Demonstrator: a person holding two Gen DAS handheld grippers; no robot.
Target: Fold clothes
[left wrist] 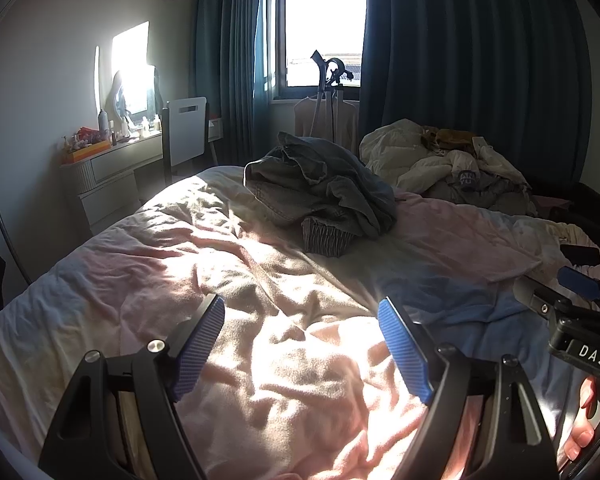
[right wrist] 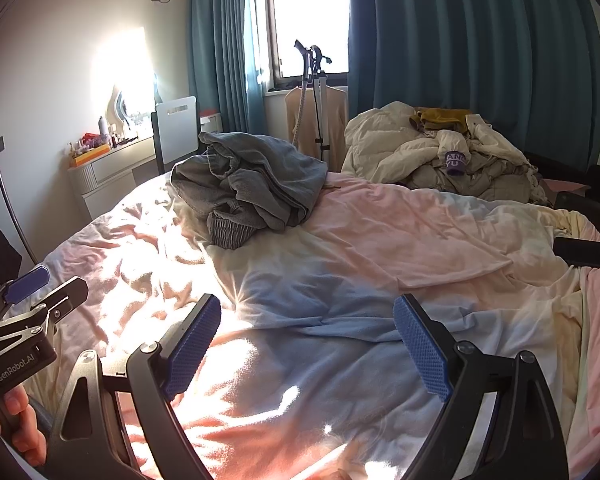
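A heap of grey clothes (left wrist: 320,188) lies crumpled on the pastel bedspread (left wrist: 204,264) toward the bed's far side; it also shows in the right wrist view (right wrist: 252,184). My left gripper (left wrist: 302,344) is open and empty, held low over the near part of the bed, well short of the heap. My right gripper (right wrist: 308,344) is open and empty too, beside the left one. Each gripper shows in the other's view, the right gripper (left wrist: 576,304) at the right edge and the left gripper (right wrist: 24,300) at the left edge.
A pile of cream bedding and clothes (right wrist: 440,148) sits at the far right. A dark phone (right wrist: 580,252) lies on the bed's right side. A garment steamer stand (right wrist: 312,100) is by the window. A dressing table (left wrist: 112,156) stands left of the bed.
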